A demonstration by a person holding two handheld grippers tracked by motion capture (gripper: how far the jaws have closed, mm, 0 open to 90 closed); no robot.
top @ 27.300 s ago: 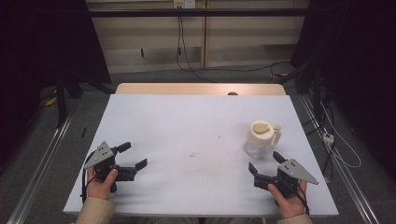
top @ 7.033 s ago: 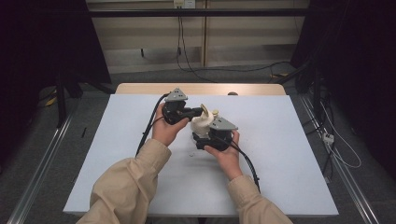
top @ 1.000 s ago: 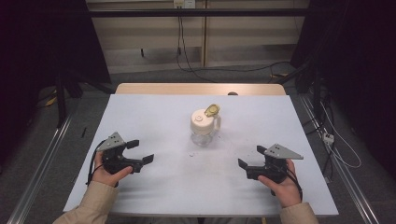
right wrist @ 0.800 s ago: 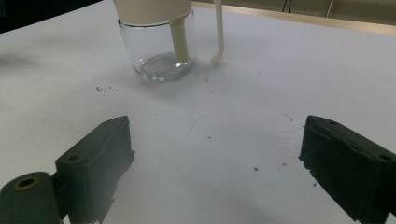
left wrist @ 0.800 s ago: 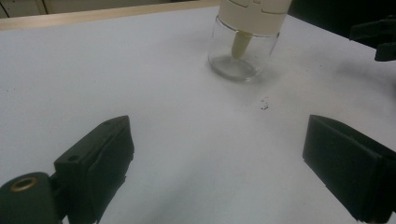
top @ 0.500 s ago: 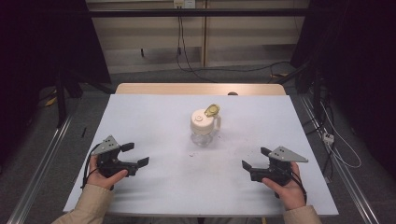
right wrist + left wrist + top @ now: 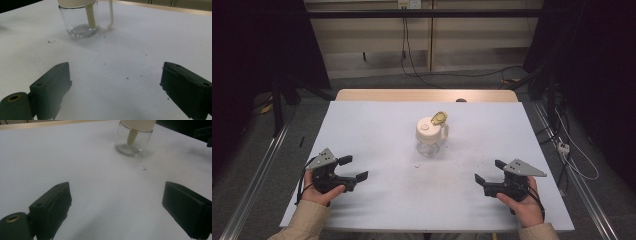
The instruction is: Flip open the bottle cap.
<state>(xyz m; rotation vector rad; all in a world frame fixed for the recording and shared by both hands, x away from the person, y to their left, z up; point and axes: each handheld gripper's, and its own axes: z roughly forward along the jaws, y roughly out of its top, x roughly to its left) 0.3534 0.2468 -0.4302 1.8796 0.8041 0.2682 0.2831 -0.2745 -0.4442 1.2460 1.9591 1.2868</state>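
Standing upright near the middle of the counter (image 7: 377,125) is a small glass jar (image 7: 430,142) with a cream lid. Resting near the front corners are both claws, left claw (image 7: 353,169) and right claw (image 7: 488,171), each well apart from the jar. Both are gaping wide, holding nothing, pointing inward toward it, about equally distant.

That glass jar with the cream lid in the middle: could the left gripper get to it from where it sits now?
Probably yes. The left gripper rests open near the table's front edge, and bare tabletop lies between it and the jar; nothing stands in the path.
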